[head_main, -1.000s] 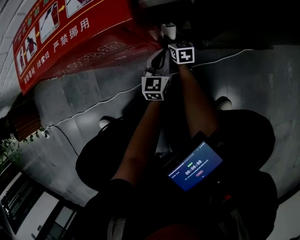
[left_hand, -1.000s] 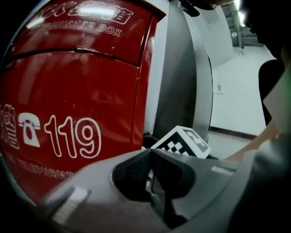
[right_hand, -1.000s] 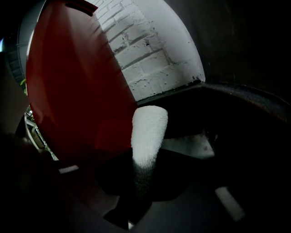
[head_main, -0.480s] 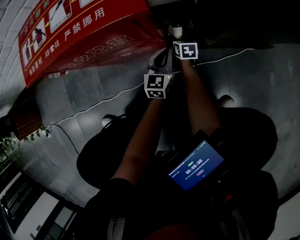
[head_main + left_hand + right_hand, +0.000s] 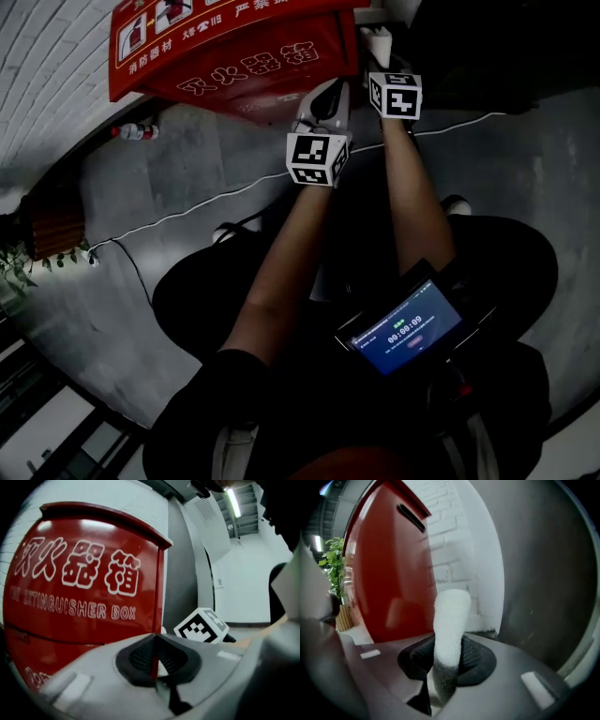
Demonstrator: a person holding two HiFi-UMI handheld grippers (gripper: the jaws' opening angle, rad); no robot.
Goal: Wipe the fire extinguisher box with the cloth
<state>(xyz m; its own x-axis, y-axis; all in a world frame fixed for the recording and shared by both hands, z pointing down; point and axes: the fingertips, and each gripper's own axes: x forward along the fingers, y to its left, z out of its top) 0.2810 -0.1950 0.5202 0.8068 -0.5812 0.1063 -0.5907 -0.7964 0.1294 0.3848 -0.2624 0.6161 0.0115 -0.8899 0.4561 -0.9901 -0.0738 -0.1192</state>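
Observation:
The red fire extinguisher box (image 5: 253,56) stands against the white brick wall at the top of the head view. In the left gripper view its lettered front (image 5: 84,588) fills the left side. My left gripper (image 5: 322,101) is held just before the box's front lower right, shut with its pads (image 5: 140,658) pressed together and nothing between them (image 5: 156,660). My right gripper (image 5: 380,52) is to its right, near the box's right side, shut on a white cloth (image 5: 449,630) that sticks up from the jaws (image 5: 447,660). The box's red side panel (image 5: 389,573) lies left of the cloth.
A white cable (image 5: 187,211) runs across the grey floor. A small bottle (image 5: 136,131) lies by the wall left of the box. A potted plant (image 5: 47,234) stands at the far left. A lit screen (image 5: 405,328) hangs at the person's chest. A dark wall (image 5: 543,573) rises on the right.
Both grippers have moved up and closer to the box. The head view has swung so that the box's lettered front now shows. The cloth stays in the right gripper.

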